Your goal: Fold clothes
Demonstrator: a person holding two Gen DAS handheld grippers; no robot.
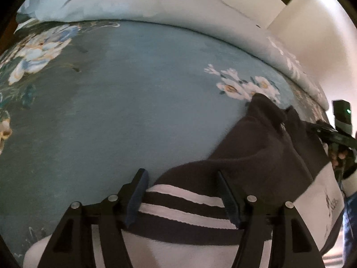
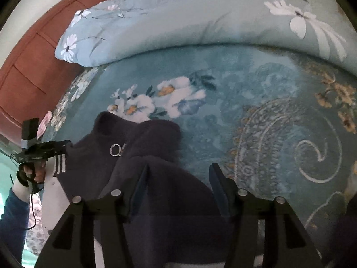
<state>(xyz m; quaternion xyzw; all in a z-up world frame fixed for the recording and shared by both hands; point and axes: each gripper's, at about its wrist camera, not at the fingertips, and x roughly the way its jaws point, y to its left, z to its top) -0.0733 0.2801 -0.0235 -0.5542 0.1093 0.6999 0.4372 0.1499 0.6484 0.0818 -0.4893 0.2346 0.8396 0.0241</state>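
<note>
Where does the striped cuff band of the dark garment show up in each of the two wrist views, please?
Left wrist view: the striped cuff band lies bottom centre, between the open fingers of the left gripper.
Right wrist view: the same band is small at the left edge, beside the left gripper.
Shared landmark: the white flower print on the bedspread just beyond the garment's far tip.

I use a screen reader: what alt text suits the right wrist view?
Open right gripper above a dark garment with white stripes, lying on a blue floral bedspread. At left, a hand holds the left gripper; a pale quilt lies behind.
</note>
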